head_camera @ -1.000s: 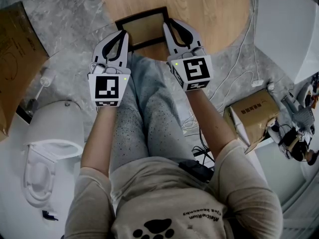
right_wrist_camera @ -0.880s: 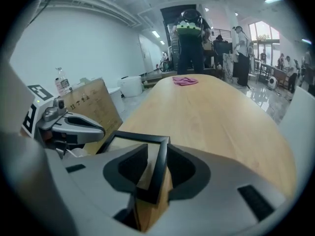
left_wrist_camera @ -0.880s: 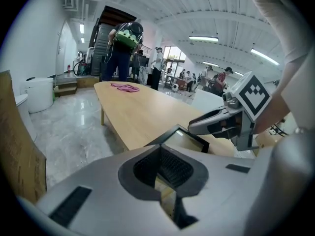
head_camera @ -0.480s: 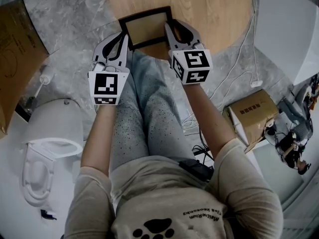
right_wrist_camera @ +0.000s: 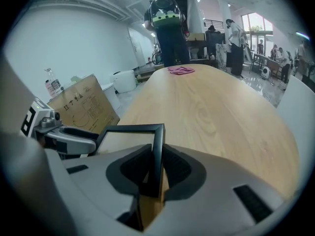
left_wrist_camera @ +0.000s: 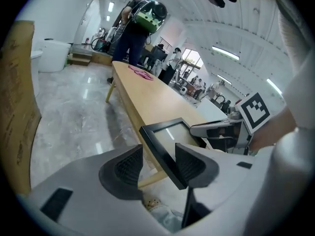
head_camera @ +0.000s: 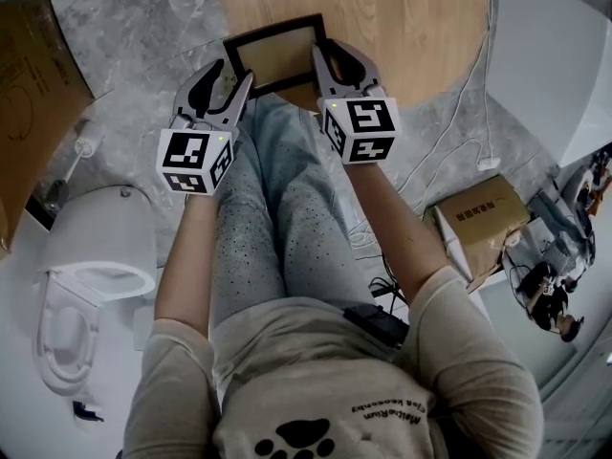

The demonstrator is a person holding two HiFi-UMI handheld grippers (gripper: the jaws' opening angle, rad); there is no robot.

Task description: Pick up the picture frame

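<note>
Picture frame point(head_camera: 277, 54) is sitting at the near edge of the wooden table point(head_camera: 411, 27), jutting past it toward the person's knees. The right gripper point(right_wrist_camera: 157, 154) is closing, its pads pinching the right rail. The left gripper point(left_wrist_camera: 158, 151) is opening wide around the left rail without pressing it. That side probably needs closing squarely before both are lifting level.
</note>
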